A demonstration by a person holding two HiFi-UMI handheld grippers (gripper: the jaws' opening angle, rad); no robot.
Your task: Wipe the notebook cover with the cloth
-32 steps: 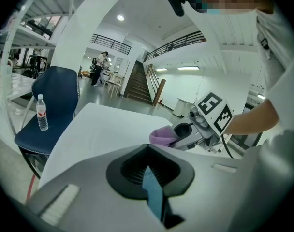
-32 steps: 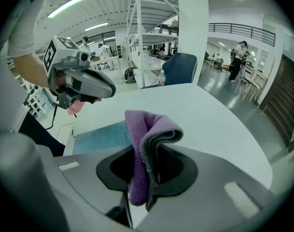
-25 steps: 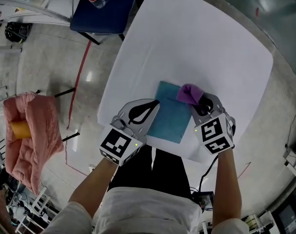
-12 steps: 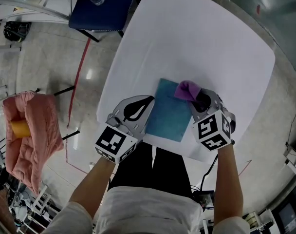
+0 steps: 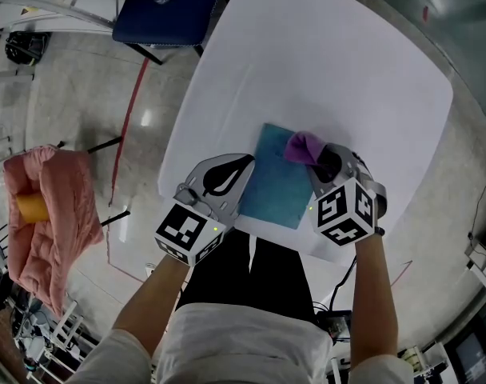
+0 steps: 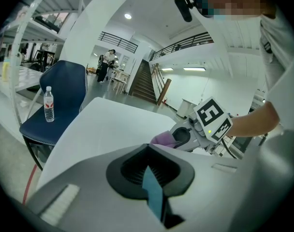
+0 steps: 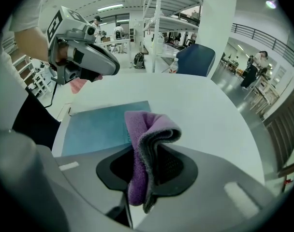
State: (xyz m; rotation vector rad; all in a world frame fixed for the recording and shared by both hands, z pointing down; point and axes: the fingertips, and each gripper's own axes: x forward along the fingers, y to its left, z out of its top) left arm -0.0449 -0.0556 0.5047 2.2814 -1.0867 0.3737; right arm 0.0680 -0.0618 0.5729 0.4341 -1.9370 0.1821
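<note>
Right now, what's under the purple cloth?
The far right corner of the teal notebook, lying on the white table. The cloth, pinched in the right tongs, hides that corner's surface.

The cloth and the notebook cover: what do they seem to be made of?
The cloth looks like soft microfibre or fleece: matte purple, with a fuzzy nap and thick folds that droop. The notebook cover looks like card or thin plastic, and I cannot tell which: it lies flat, smooth and evenly teal, with no gloss.
</note>
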